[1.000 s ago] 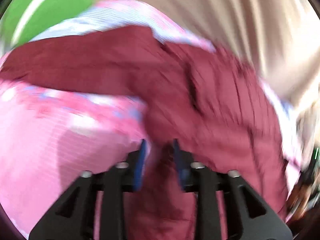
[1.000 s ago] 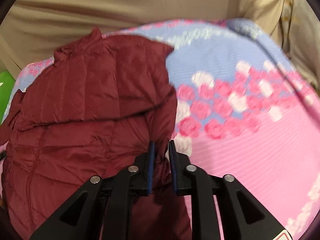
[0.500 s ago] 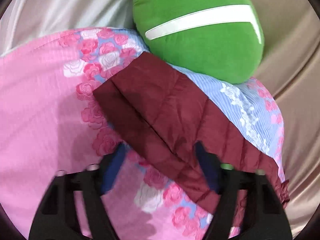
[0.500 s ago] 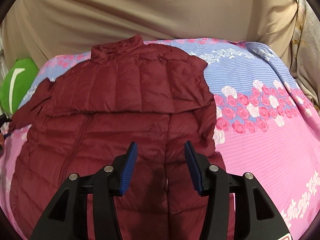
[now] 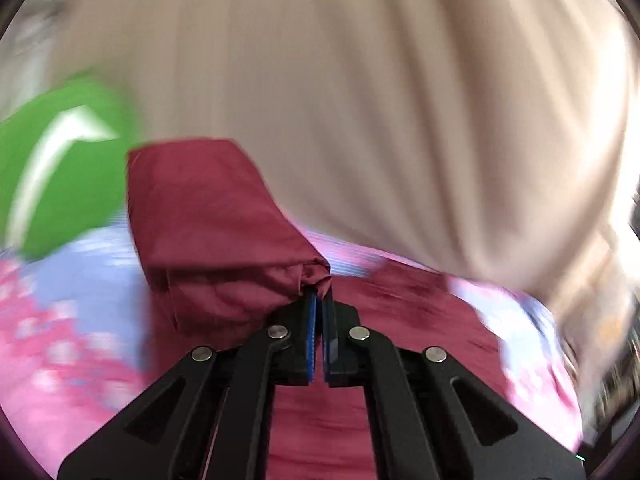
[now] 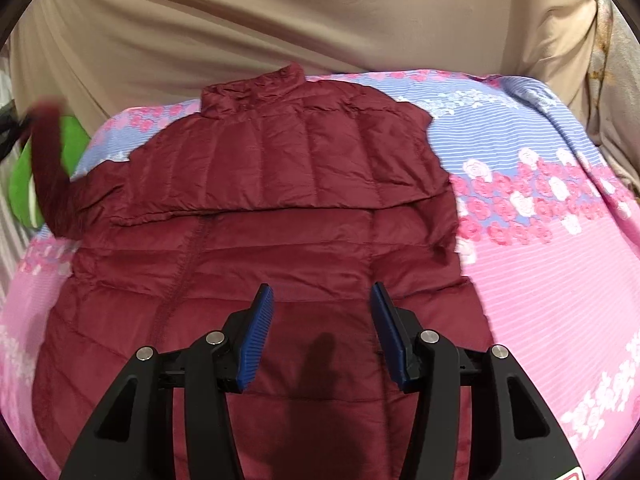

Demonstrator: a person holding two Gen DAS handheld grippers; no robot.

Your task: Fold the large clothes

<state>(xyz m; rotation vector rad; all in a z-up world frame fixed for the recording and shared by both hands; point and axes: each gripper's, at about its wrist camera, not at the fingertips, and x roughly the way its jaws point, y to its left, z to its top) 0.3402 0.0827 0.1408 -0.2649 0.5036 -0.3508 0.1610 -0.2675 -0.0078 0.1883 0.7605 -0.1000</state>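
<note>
blue pads of the right gripper (image 6: 322, 336) are standing spread apart, holding nothing, hovering over the near part of the maroon puffer jacket (image 6: 280, 216). the jacket is lying flat on the pink and blue floral bedspread (image 6: 560, 264), collar at the far side, its right sleeve folded across the chest. at the left, the left gripper (image 5: 319, 300) is pinching the cuff of the left sleeve (image 5: 208, 232), pads pressed together on it, lifting it clear. a green cushion (image 5: 60, 168) is sitting far left, a beige curtain (image 6: 320, 12) hanging beyond.
</note>
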